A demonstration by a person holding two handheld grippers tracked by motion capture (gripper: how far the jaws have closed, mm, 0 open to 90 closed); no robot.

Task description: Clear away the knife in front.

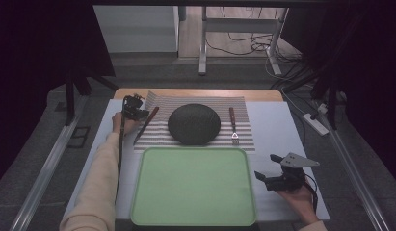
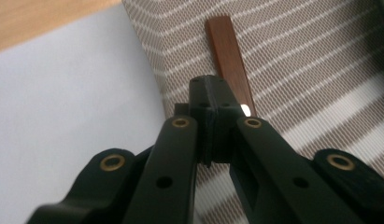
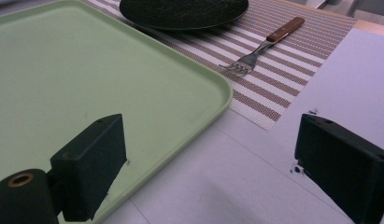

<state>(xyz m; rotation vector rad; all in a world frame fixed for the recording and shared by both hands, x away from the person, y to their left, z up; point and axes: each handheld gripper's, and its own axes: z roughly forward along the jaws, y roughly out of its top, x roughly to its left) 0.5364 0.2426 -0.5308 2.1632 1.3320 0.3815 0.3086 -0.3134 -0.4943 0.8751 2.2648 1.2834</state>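
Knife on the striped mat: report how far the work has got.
Nothing looks moved yet: the green tray holds nothing, and the dark plate and fork lie on the striped mat. In hand: the left gripper is shut on the knife. The right gripper waits open beside the tray.

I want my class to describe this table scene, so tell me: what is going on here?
A person works a hand-held gripper in each hand. The left hand-held gripper, jaws shut, is at the wooden-handled knife on the striped placemat, seemingly clamped on its handle. The right hand-held gripper rests open on the table beside the empty green tray. A dark plate and a fork lie on the mat.
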